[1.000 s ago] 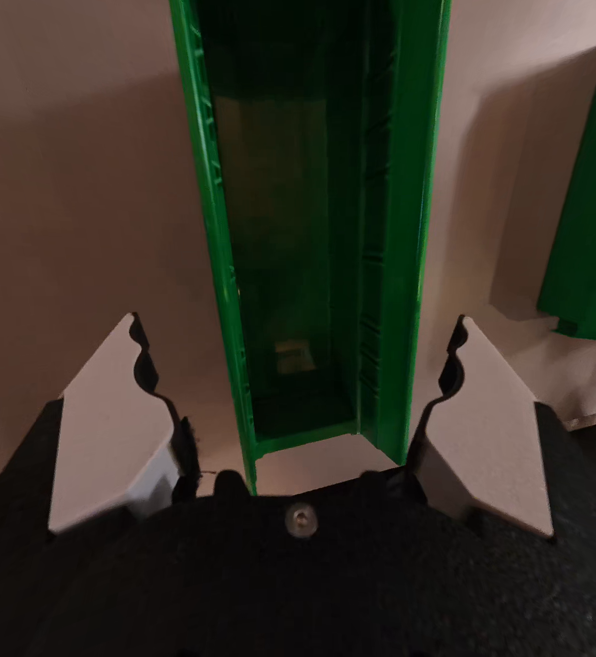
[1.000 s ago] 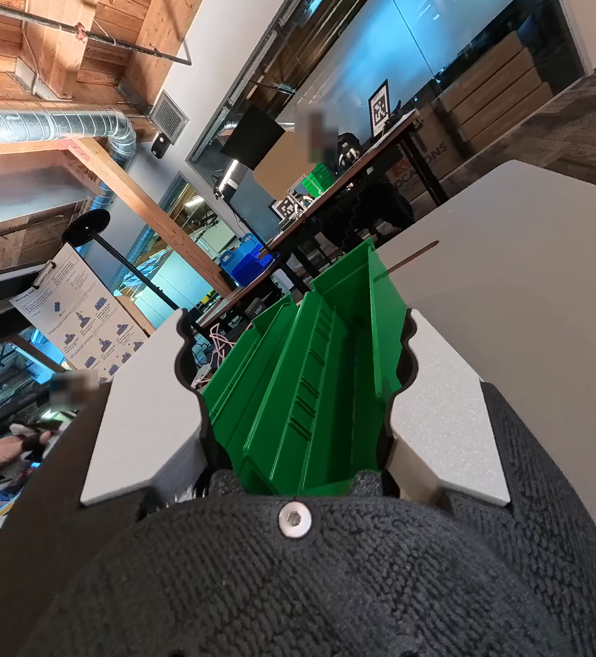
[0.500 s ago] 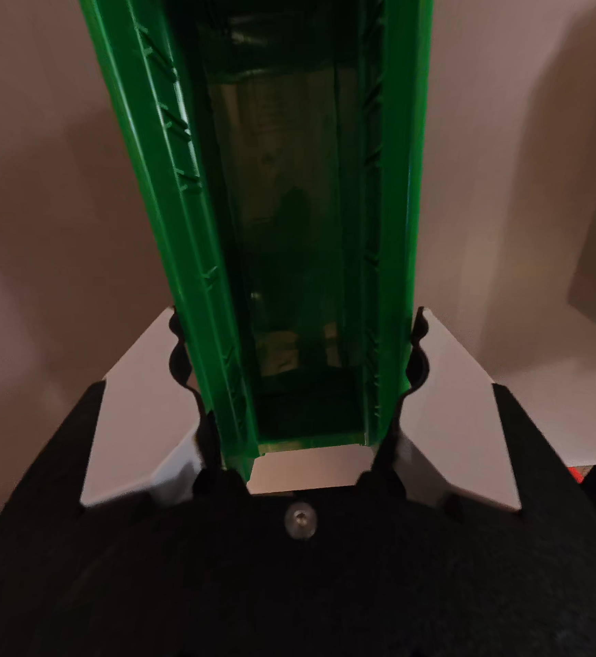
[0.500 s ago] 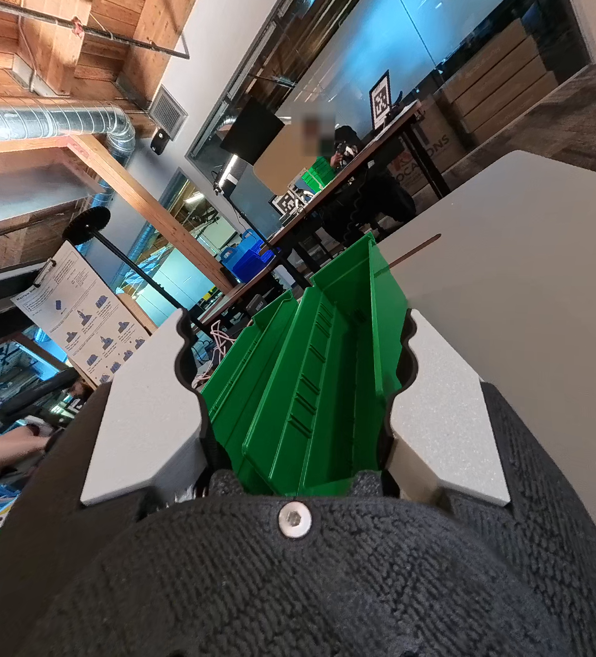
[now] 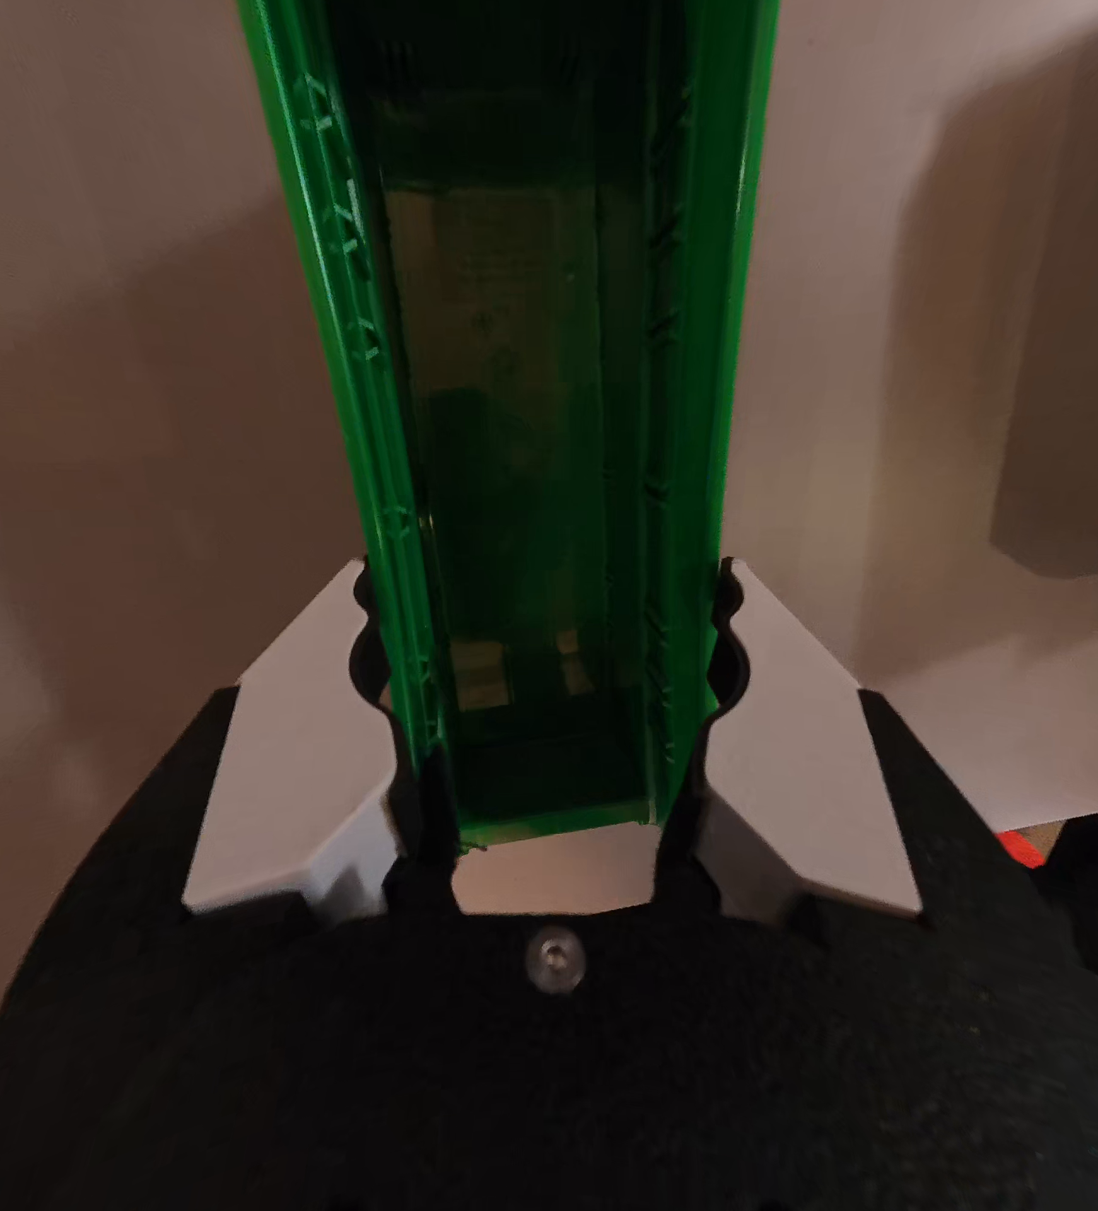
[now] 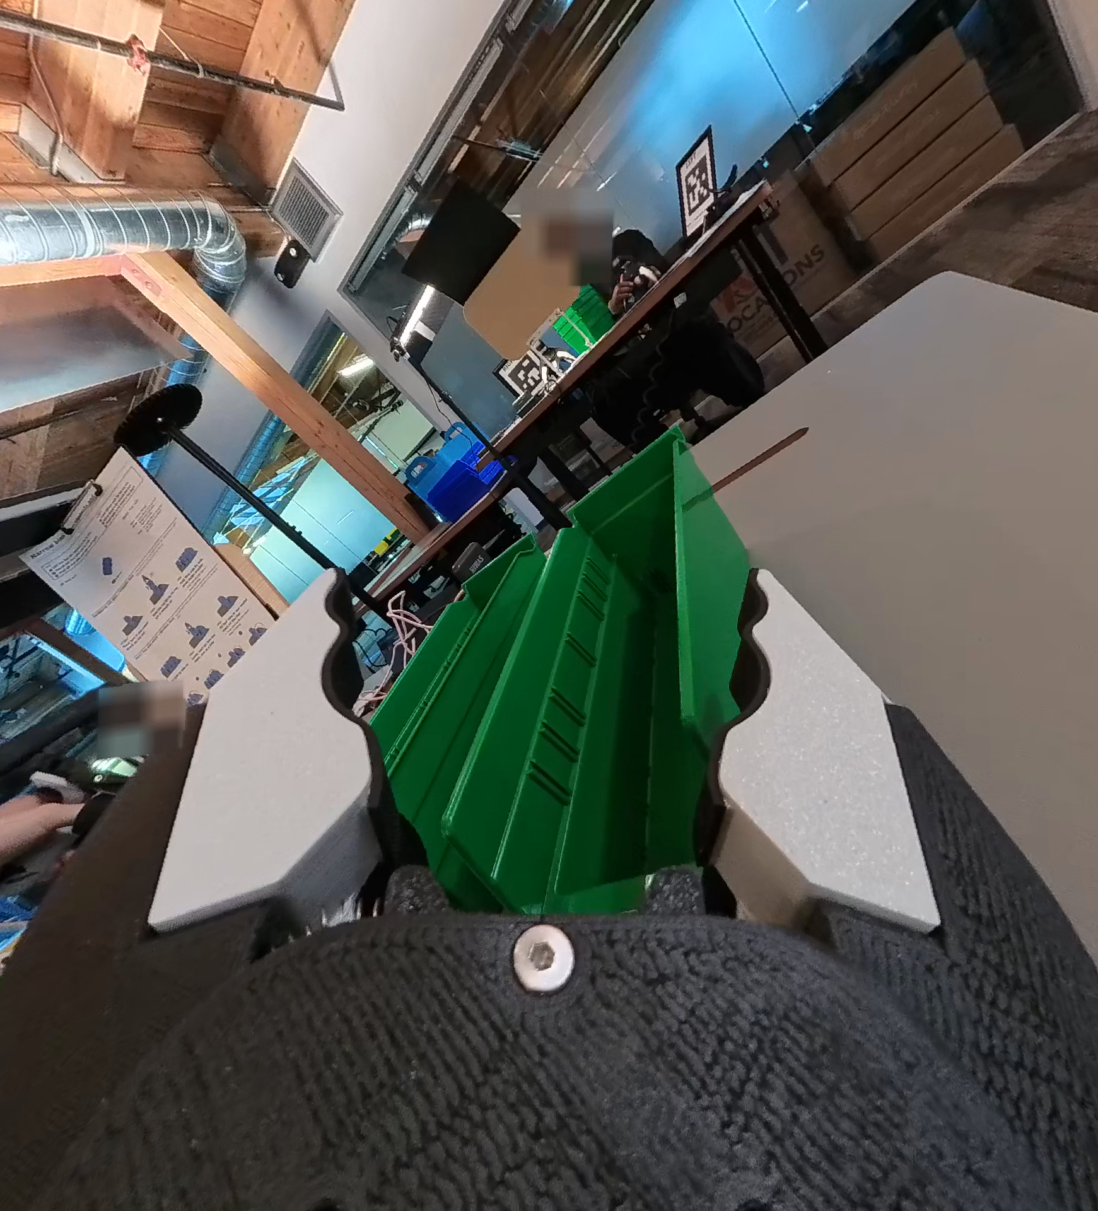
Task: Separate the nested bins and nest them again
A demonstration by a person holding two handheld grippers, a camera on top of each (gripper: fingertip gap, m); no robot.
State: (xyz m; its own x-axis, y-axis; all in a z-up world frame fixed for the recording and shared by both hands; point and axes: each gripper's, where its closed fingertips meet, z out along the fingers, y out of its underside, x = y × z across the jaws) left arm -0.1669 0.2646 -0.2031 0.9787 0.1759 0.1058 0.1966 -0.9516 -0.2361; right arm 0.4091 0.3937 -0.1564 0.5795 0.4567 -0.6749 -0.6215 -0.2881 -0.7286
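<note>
Left hand-held gripper [image 5: 543,662] now clamped on long green bin [image 5: 520,393]

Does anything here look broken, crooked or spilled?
Nothing stands out. The left gripper clasps one narrow green bin on the table; the right gripper clasps a nested green stack, tilted up only because it's lifted.

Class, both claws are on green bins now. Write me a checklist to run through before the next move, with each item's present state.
1. Left claw closed on the narrow green bin: ok, both fingers press its walls.
2. Right claw closed on the green bin stack: ok.
3. Right stack is more than one bin: ok, several stepped rims show.
4. Left bin empty inside: ok.
5. Left bin lifted off the table: cannot tell.
6. The two bins lined up for nesting: cannot tell.
</note>
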